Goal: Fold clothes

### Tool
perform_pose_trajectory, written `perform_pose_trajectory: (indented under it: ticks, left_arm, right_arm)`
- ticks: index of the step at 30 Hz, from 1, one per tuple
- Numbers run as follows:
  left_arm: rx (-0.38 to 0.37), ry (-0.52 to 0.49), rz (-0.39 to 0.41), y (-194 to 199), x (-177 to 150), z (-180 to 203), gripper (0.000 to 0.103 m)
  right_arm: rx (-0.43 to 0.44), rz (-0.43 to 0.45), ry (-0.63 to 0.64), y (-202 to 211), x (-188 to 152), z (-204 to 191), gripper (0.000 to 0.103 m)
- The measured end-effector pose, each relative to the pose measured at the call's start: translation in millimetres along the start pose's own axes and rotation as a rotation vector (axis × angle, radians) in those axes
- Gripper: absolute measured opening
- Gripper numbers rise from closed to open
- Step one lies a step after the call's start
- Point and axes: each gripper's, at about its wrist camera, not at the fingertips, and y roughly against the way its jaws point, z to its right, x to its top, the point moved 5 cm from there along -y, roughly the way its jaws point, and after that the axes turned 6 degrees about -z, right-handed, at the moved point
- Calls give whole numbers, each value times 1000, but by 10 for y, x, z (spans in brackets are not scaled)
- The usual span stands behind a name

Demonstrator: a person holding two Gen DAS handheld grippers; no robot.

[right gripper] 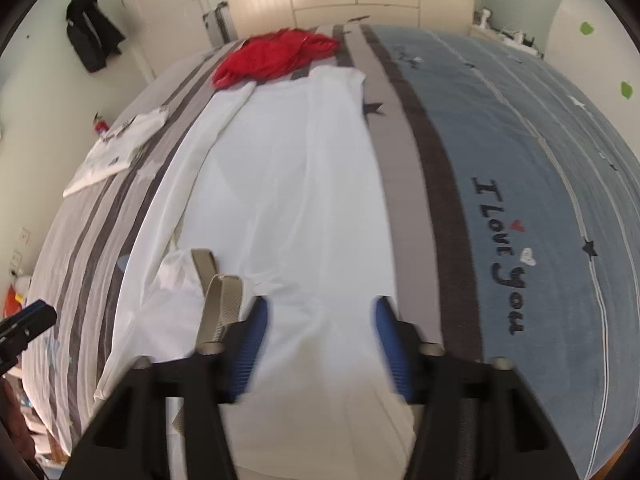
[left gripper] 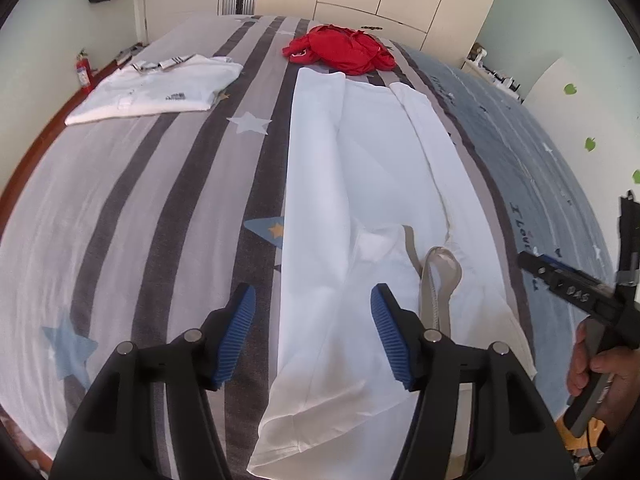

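Striped grey-and-blue bedding (left gripper: 132, 208) covers the bed under both grippers. Left gripper (left gripper: 314, 332) and right gripper (right gripper: 320, 344) hang part-open and empty above the long white folded garment (left gripper: 360, 168) at the near edge. Beyond lie a crumpled red garment (left gripper: 340, 50) at the far edge and a folded white shirt (left gripper: 156, 90) toward the far left corner.

A white garment (left gripper: 372, 184) with a beige collar (left gripper: 436, 284) lies on a grey-and-charcoal striped, star-dotted bedsheet (left gripper: 140, 208) turning blue (right gripper: 540, 168), beside a red garment (left gripper: 340, 50).
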Motion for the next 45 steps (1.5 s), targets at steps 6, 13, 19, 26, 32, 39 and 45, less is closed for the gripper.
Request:
perform_pose_trajectory:
  ticks: [6, 13, 19, 26, 32, 39, 45]
  left_arm:
    - [46, -26, 12, 12, 49, 156, 58]
    - [90, -47, 21, 20, 103, 230, 68]
    - [184, -33, 37, 2, 132, 64, 80]
    - [223, -62, 21, -30, 125, 51, 80]
    - [204, -57, -3, -73, 74, 63, 81]
    - [161, -6, -38, -84, -152, -158, 81]
    - [170, 22, -95, -128, -691, -448, 80]
  right_arm:
    - [-19, -6, -13, 20, -8, 108, 58]
    - [-51, 5, -1, 46, -32, 132, 74]
    - [-64, -7, -11, 34, -49, 234, 75]
    - [-79, -15, -12, 33, -61, 302, 75]
    - [-100, -24, 7, 20, -136, 305, 75]
    - [-120, -45, 10, 20, -332, 491, 75]
    - [-121, -122, 3, -40, -787, 742, 75]
